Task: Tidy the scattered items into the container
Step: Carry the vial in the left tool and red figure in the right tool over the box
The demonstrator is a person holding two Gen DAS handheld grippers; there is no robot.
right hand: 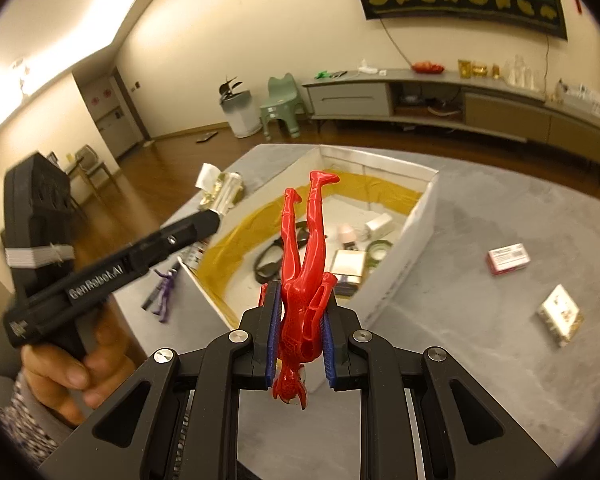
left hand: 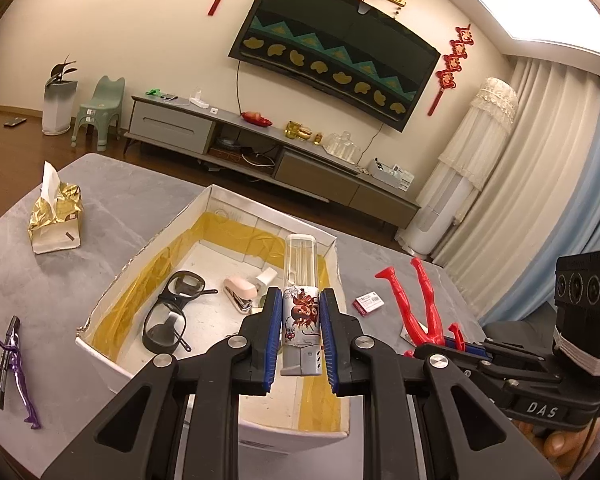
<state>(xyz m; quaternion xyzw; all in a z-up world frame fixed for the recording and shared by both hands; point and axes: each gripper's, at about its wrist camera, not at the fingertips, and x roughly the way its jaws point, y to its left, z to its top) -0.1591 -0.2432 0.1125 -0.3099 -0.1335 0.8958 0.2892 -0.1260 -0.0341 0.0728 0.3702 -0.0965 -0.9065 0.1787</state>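
My left gripper [left hand: 300,300] is shut on a printed dispenser [left hand: 301,312] with a clear cap, held upright over the white cardboard box [left hand: 100,344]. Black glasses [left hand: 172,312], a pink stapler [left hand: 240,290] and other small items lie inside the box. My right gripper [right hand: 300,300] is shut on a red toy figure [right hand: 306,264], held head down with legs pointing away, above the box's near edge [right hand: 416,232]. The same red figure [left hand: 424,300] shows at the right of the left wrist view, held by the right gripper [left hand: 460,346]. A purple figure [left hand: 18,372] lies on the grey table.
A small red box [right hand: 508,258] and a gold-white packet [right hand: 562,314] lie on the grey tabletop [right hand: 480,360] right of the box. A gold tissue pack [left hand: 56,216] sits at the far left. A hand [right hand: 68,368] holds the left gripper's handle. A TV cabinet [left hand: 260,136] stands behind.
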